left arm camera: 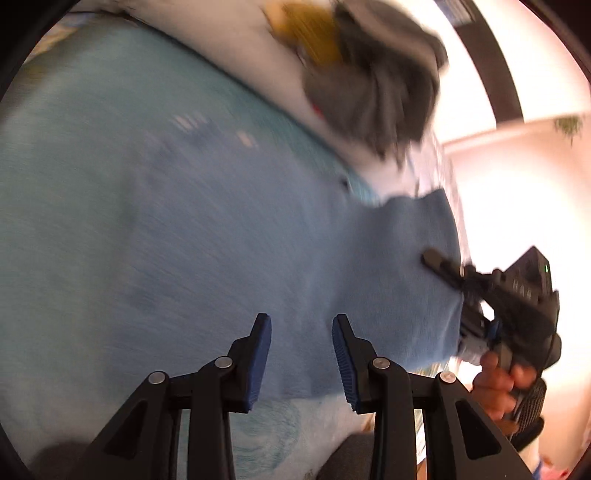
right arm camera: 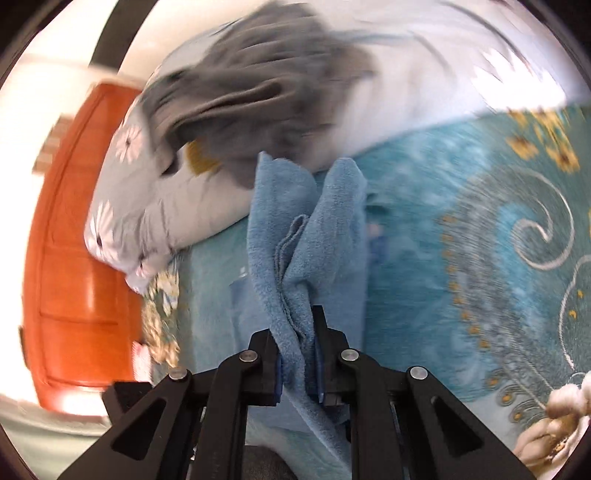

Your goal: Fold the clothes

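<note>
A light blue towelling cloth (left arm camera: pixel 258 240) lies spread over the bed in the left wrist view. My left gripper (left arm camera: pixel 302 325) hovers just above it with its jaws apart and nothing pressed between the blue pads. At the cloth's right edge my right gripper (left arm camera: pixel 443 266) grips the fabric, with a hand (left arm camera: pixel 502 384) on its handle. In the right wrist view my right gripper (right arm camera: pixel 295 332) is shut on a bunched fold of the blue cloth (right arm camera: pixel 325 229), which rises in two ridges beyond the fingers. Both views are blurred.
A heap of grey garments (right arm camera: pixel 258 85) lies on a white flowered pillow (right arm camera: pixel 155 221) at the far side, with a mustard piece (left arm camera: pixel 314 33) beside it. A teal patterned bedspread (right arm camera: pixel 480 258) covers the bed. An orange wooden door (right arm camera: pixel 81 240) stands to the left.
</note>
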{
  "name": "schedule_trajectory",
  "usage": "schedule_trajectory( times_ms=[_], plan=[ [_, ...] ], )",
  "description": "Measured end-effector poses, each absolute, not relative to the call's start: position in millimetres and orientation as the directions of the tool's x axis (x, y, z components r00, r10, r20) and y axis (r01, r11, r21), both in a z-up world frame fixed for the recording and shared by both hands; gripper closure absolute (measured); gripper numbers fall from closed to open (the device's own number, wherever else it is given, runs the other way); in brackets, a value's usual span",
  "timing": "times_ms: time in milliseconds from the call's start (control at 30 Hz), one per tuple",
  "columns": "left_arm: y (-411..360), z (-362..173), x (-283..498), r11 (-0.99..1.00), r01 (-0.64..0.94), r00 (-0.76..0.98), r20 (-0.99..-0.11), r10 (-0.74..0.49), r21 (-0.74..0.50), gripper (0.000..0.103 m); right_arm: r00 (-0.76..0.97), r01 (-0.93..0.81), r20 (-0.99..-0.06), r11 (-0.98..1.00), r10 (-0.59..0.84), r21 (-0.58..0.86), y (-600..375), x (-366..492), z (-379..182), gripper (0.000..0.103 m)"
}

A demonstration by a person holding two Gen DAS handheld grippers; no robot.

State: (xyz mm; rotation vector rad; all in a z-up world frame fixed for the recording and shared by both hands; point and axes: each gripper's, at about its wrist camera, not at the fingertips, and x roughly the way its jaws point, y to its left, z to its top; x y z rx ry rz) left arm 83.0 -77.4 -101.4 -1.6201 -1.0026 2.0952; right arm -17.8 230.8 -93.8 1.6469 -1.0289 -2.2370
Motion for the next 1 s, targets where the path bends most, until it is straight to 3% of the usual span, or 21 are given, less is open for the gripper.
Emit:
schedule_trajectory(
  times_ms=[300,533,667,833,1000],
  plan=[
    [-175.3,-108.5,103.8,-0.619,0.328,-0.448,-0.694,0.563,-0.714,0.06,-0.26,-0.154,-0.854,-0.854,-0.451,0.498,105.5,-49.2,-108.2,0.089],
    [-200.4,-117.2,111.5,-0.6,0.359,-0.462,-0.695,0.551,-0.715,0.06,-0.149,-0.081,-0.922,-0.925,-0.357,0.371,39.7,-59.3,-136.3,0.086],
    [-200.5,-120.1,113.3,-0.584,0.348,-0.464,-0.676,0.572,-0.733,0.059,-0.131,-0.021,-0.904,-0.911,-0.407,0.413,36.4,-55.6,-130.6,0.071],
    [-188.7,-120.8,111.2,-0.549,0.316,-0.456,-0.631,0.627,-0.774,0.057,-0.178,0.035,-0.859,-0.875,-0.481,0.483,53.2,-48.6,-106.0,0.07],
    [-173.1,-121.7,110.4,-0.57,0.303,-0.42,-0.644,0.639,-0.763,0.049,-0.259,-0.054,-0.839,-0.86,-0.478,0.507,108.6,-31.3,-95.4,0.068]
  ],
)
